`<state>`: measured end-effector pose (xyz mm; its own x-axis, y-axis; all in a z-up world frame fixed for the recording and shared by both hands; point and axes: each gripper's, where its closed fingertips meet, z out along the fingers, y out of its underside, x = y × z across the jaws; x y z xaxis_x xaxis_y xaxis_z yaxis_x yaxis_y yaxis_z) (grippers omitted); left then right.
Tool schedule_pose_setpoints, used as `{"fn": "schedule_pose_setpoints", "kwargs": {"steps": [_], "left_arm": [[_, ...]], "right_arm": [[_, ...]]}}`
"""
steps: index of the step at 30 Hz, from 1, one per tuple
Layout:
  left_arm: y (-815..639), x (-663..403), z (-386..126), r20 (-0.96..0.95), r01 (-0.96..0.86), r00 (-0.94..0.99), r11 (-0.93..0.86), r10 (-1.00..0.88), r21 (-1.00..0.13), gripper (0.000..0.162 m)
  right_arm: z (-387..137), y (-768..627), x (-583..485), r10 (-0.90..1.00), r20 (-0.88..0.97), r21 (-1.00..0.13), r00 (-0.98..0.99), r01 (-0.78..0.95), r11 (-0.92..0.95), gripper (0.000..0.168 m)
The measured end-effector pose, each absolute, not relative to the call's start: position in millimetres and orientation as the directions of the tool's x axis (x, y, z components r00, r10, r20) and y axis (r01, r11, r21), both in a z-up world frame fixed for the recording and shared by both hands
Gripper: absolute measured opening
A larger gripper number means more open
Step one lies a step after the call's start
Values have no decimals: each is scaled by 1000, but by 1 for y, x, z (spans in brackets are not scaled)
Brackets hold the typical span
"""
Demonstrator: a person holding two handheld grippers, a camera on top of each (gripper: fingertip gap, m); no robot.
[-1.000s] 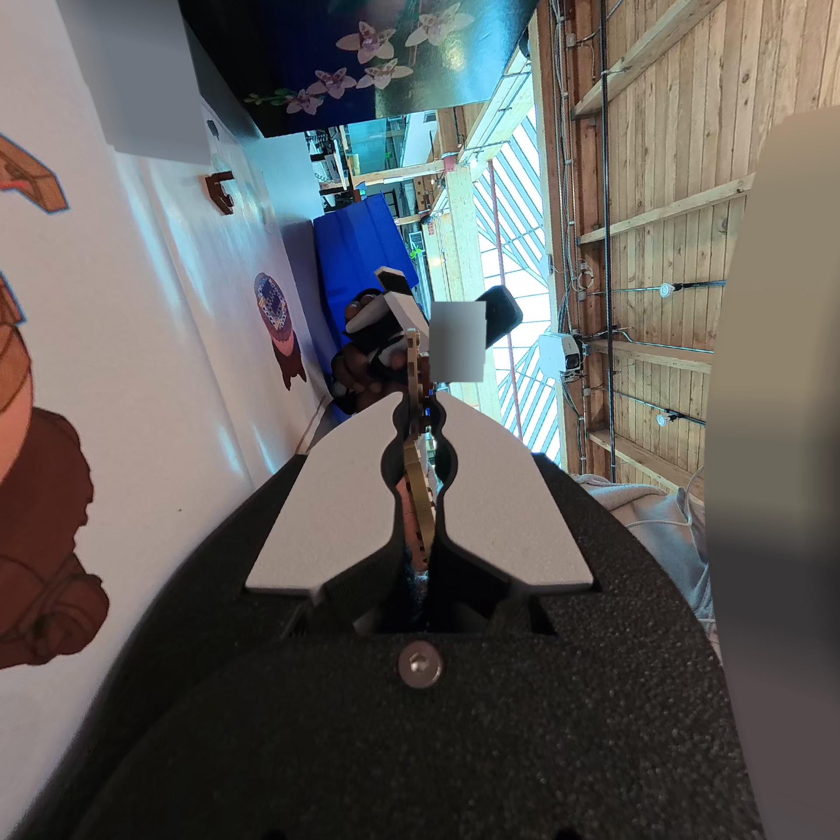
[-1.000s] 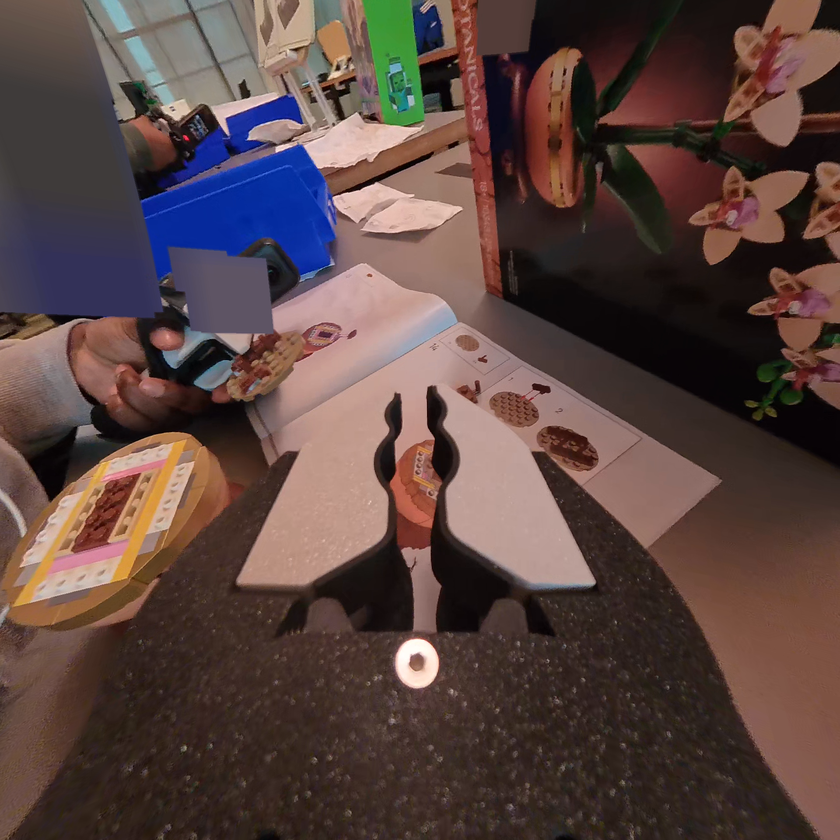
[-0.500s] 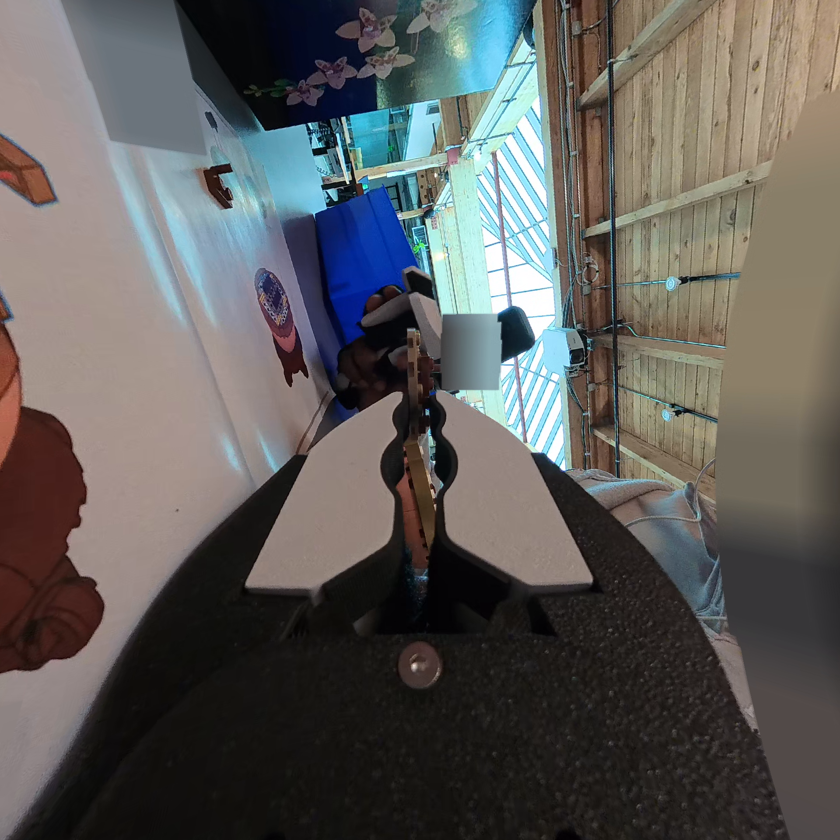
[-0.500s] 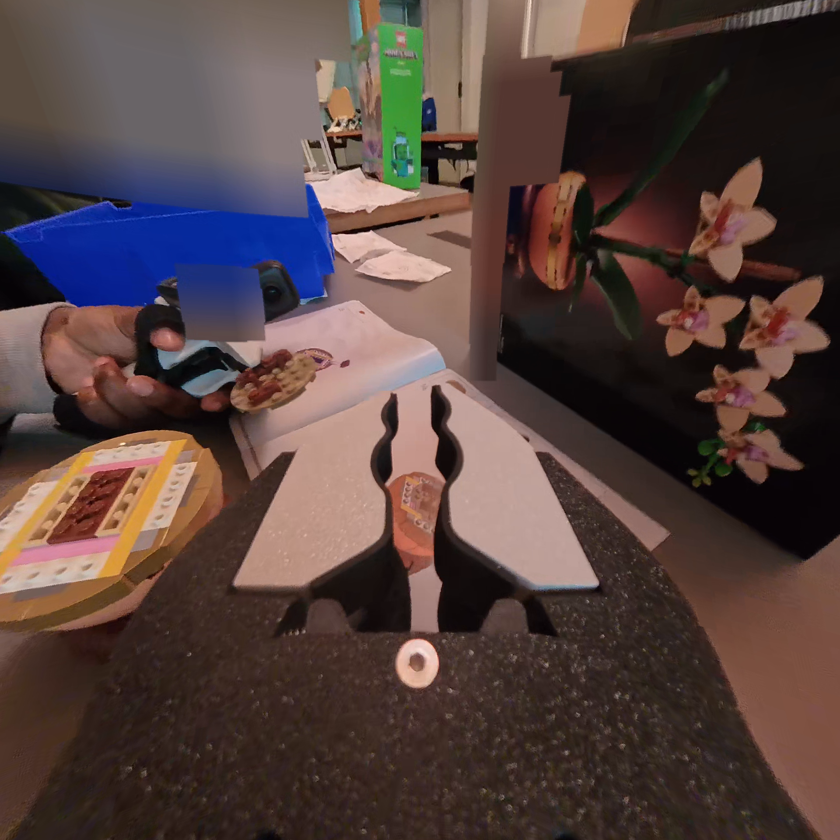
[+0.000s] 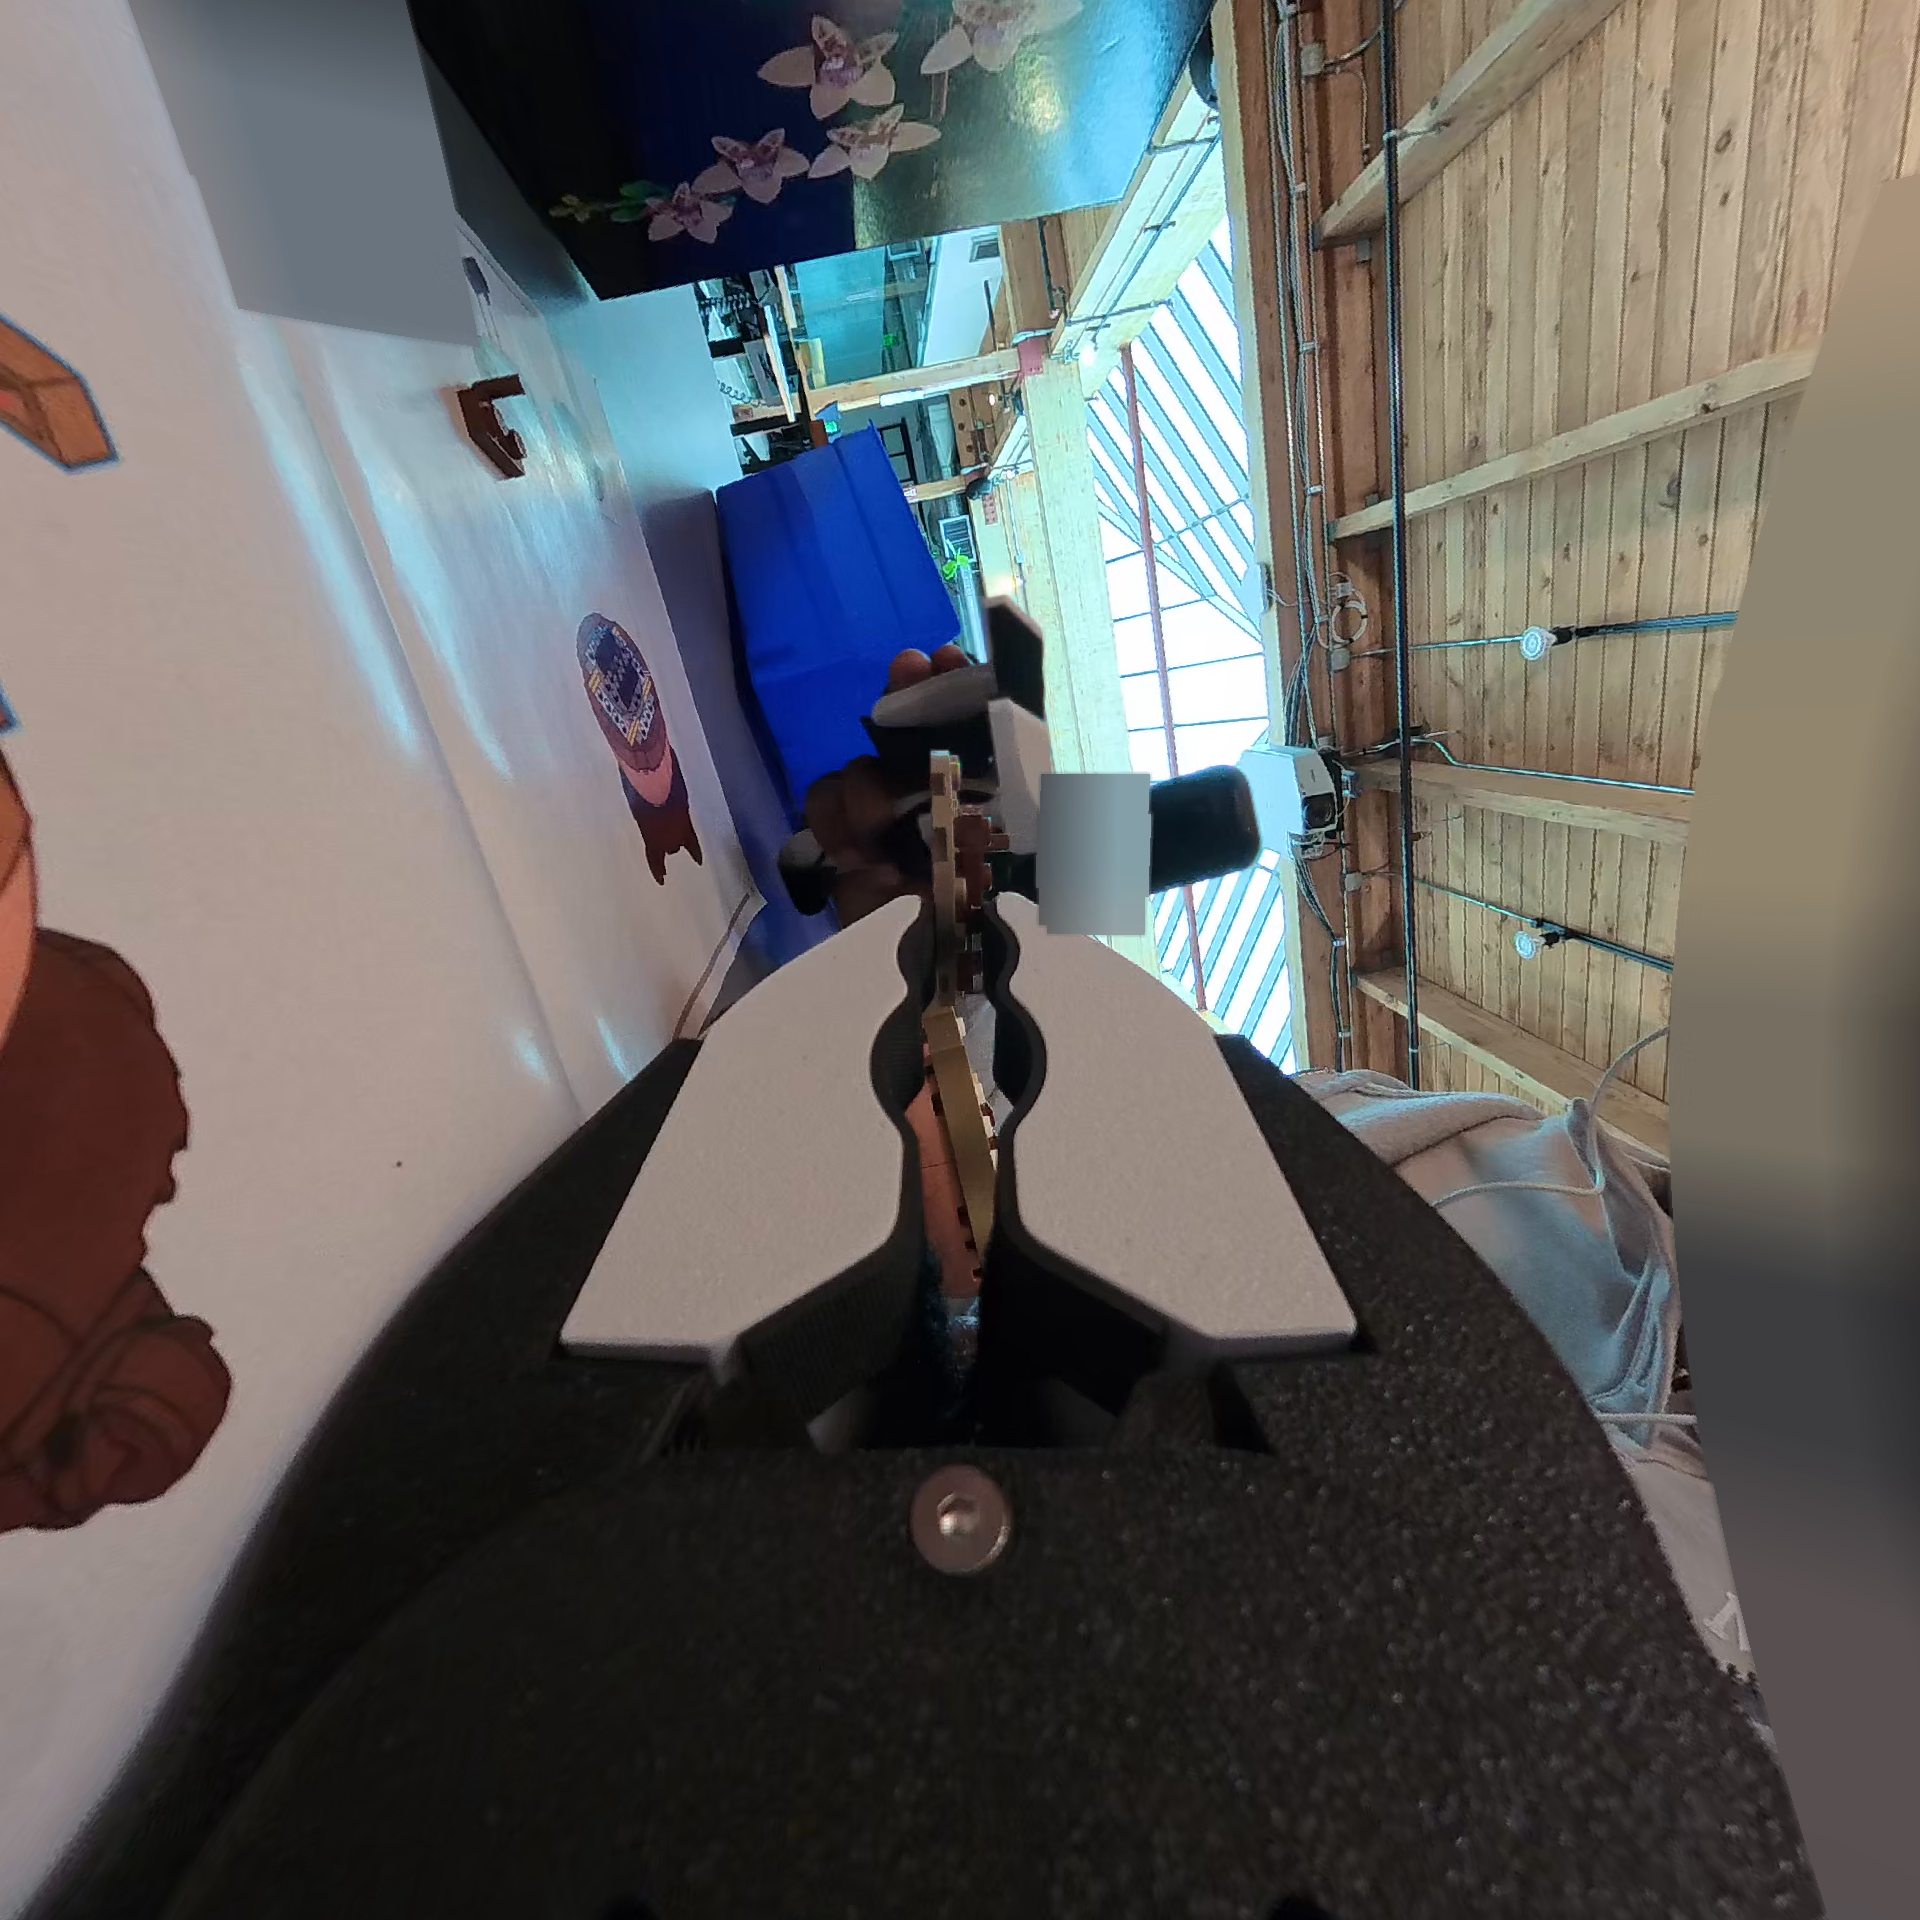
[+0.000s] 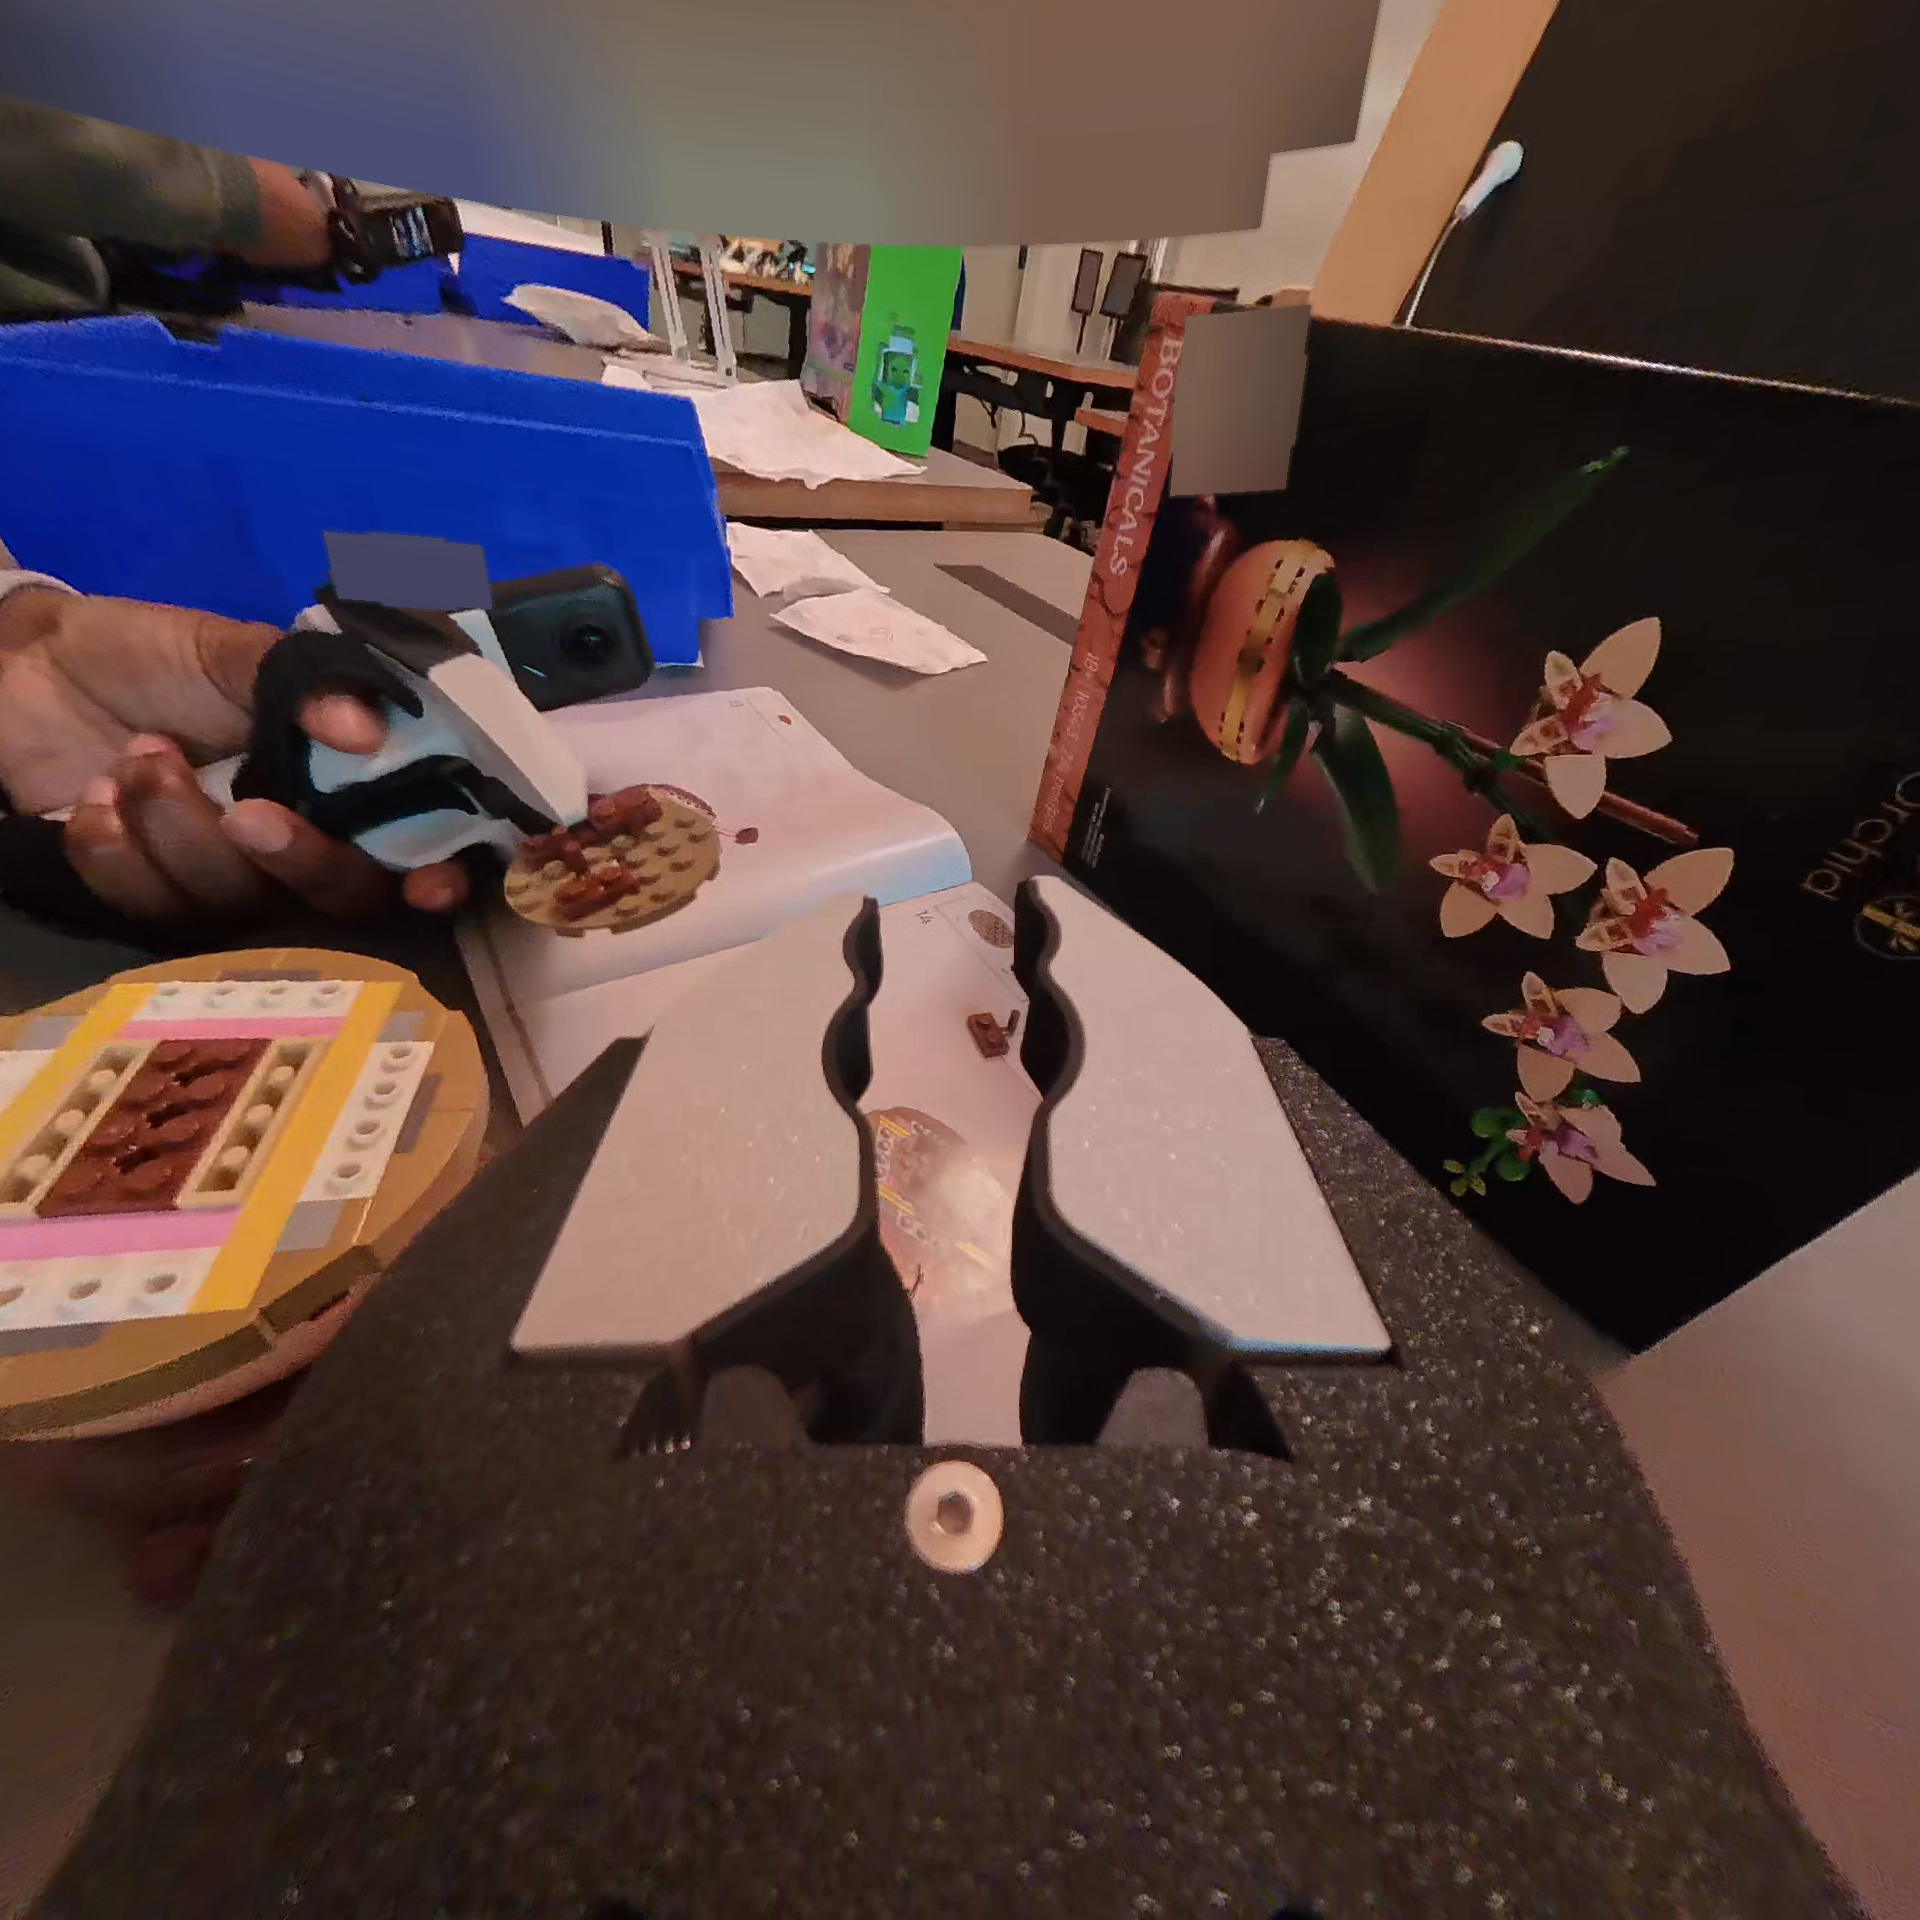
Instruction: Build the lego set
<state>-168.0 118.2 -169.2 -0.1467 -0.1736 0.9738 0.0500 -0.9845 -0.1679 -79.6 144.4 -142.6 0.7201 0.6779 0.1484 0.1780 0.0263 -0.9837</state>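
My left gripper (image 5: pixel 961 920) is shut on a round tan plate (image 5: pixel 943 831) with brown pieces on top, seen edge-on. In the right wrist view that gripper (image 6: pixel 520 831), in a person's hand, holds the plate (image 6: pixel 613 857) above the open instruction booklet (image 6: pixel 790 769). My right gripper (image 6: pixel 945 914) is open and empty, low over the booklet. A small brown piece (image 6: pixel 992 1034) lies on the page just behind its fingertips. A terracotta pot base topped by a large gold disc (image 6: pixel 208 1132) with white, yellow, pink and brown bricks stands at the left.
The dark set box (image 6: pixel 1507 810) with orchid pictures stands upright on the right, close to the booklet. A blue bin (image 6: pixel 343 488) sits behind the left gripper on the grey table (image 6: pixel 1766 1403). Loose papers (image 6: pixel 862 623) lie farther back. My right fingertips sit around 10 cm from my left ones. It is some 9 cm from my left tips to the large gold disc (image 6: pixel 208 1132).
My right gripper has moved lower and nearer the booklet, its fingers a little wider apart, and the small brown piece now shows between them. My left gripper still holds the tan plate.
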Motion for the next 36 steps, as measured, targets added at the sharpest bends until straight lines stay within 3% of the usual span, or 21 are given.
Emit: {"fn": "schedule_pose_setpoints", "kwargs": {"steps": [14,36], "left_arm": [[117,-168,-168,972,44,-157,-985,-172,-167,7],[117,-168,-168,972,45,-162,-985,-172,-167,7]], "right_arm": [[-166,144,-84,661,236,-955,713,295,23,18],[-170,145,-87,672,237,-949,702,314,6,17]]}}
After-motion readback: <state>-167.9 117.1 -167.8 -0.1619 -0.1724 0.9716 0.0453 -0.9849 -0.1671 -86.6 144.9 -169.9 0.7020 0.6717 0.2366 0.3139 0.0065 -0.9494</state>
